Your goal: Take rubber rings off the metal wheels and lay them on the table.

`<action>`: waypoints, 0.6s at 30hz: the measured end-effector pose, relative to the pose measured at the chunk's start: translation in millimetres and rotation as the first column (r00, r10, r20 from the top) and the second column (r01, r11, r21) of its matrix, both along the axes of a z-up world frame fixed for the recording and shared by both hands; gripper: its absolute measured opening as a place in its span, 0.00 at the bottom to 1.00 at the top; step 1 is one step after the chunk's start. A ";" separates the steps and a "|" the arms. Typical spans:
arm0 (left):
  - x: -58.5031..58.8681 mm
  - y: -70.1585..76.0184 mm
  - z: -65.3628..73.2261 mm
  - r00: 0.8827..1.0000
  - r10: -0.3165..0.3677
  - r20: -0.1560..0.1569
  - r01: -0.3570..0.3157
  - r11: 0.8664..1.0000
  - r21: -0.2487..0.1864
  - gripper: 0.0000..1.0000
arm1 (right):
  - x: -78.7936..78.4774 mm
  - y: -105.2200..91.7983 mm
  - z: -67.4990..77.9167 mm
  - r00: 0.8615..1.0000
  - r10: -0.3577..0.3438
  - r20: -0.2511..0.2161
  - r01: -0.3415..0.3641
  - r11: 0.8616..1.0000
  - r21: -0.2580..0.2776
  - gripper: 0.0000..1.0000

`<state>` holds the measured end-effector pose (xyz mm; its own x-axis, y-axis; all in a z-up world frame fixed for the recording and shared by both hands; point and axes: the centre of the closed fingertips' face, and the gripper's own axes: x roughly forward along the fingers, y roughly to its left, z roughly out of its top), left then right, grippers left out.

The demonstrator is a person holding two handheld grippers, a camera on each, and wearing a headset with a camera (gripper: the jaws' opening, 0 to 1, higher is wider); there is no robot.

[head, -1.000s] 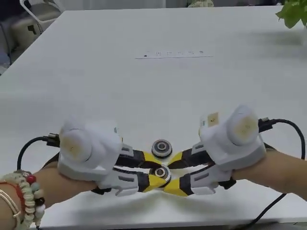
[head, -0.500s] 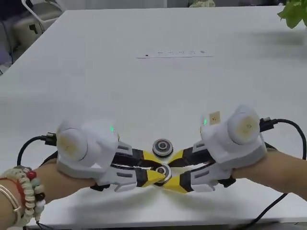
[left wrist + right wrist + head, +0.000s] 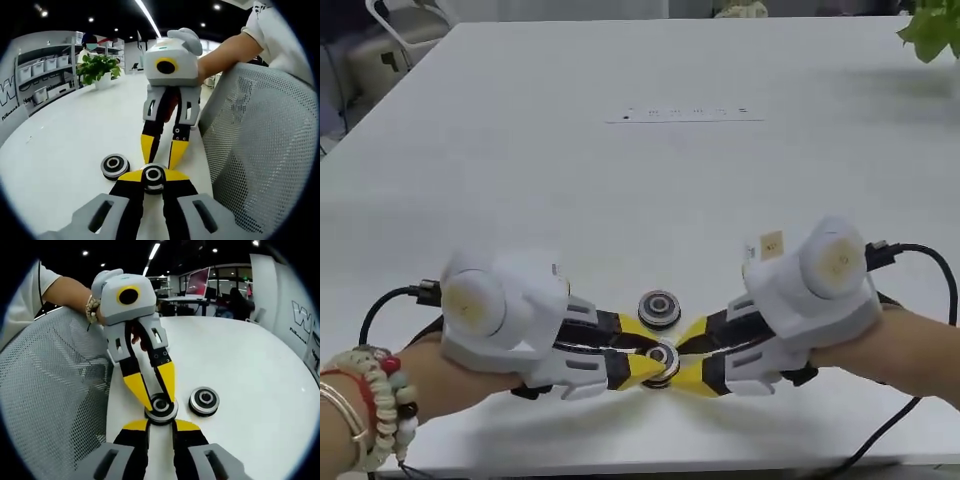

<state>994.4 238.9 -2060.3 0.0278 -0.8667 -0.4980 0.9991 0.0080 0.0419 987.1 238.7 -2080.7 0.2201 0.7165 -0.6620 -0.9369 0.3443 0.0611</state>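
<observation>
Large letter "W" on wall panel (image 3: pixel 301 311); smaller lettering beside it illegible. Printed line (image 3: pixel 682 114) on table (image 3: pixel 620 200) too small to read.

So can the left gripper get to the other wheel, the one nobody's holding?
Probably yes, but not yet. The loose wheel lies on the table beside the left gripper, with nothing between. Its jaws are shut on the held wheel, so it would have to let go first.

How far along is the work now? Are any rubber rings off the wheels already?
Done: nothing yet, it seems; both wheels look unstripped. In hand: the left hand-held gripper and right hand-held gripper both pinch the near wheel by the table edge. Left: strip it, then the far wheel, whose ring looks seated.
</observation>
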 end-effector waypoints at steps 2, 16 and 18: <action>0.1 0.1 0.0 1.000 0.001 0.000 -0.001 1.000 0.002 0.08 | -0.1 -2.6 -1.2 1.000 0.010 0.013 -0.010 1.000 -0.019 0.07; 0.6 -0.4 0.0 1.000 0.006 -0.004 -0.006 1.000 -0.003 0.08 | 0.7 6.2 1.0 0.999 -0.030 -0.011 0.030 0.999 0.020 0.25; 0.8 -0.4 0.0 1.000 0.007 -0.004 -0.007 1.000 -0.004 0.08 | 0.8 10.7 0.6 0.999 -0.035 -0.015 0.036 0.999 0.033 0.29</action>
